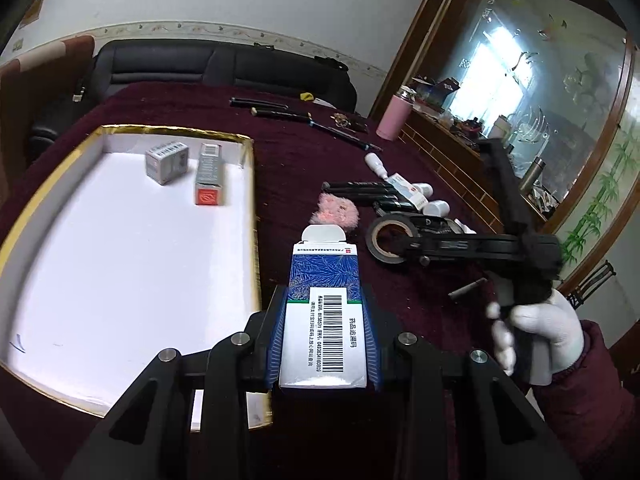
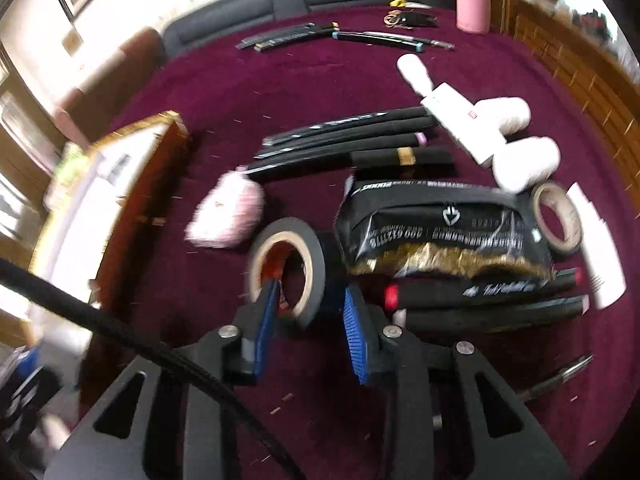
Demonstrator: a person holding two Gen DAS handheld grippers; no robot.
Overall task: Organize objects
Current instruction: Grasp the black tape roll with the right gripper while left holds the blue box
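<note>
My left gripper [image 1: 324, 292] is shut on a blue and white medicine box [image 1: 320, 276] with a barcode, held over the maroon cloth just right of the gold-rimmed white tray [image 1: 120, 260]. A white-gloved hand [image 1: 548, 328] holds my right gripper [image 2: 310, 300] down at a black tape roll [image 2: 288, 268]. One blue-padded finger [image 2: 266, 300] sits inside the roll's hole and the other finger [image 2: 354, 320] is outside, so the roll's wall is between them. The pads do not look pressed on it, though the view is blurred. The left wrist view also shows the roll [image 1: 390, 244].
In the tray lie a grey box [image 1: 167, 162] and an orange-ended box [image 1: 208, 174]. A pink fluffy item [image 2: 228, 216], black pens [image 2: 352, 136], white bottles [image 2: 524, 164], a black packet [image 2: 440, 224] and a second tape roll [image 2: 558, 218] crowd the cloth. A pink flask [image 1: 394, 116] stands far back.
</note>
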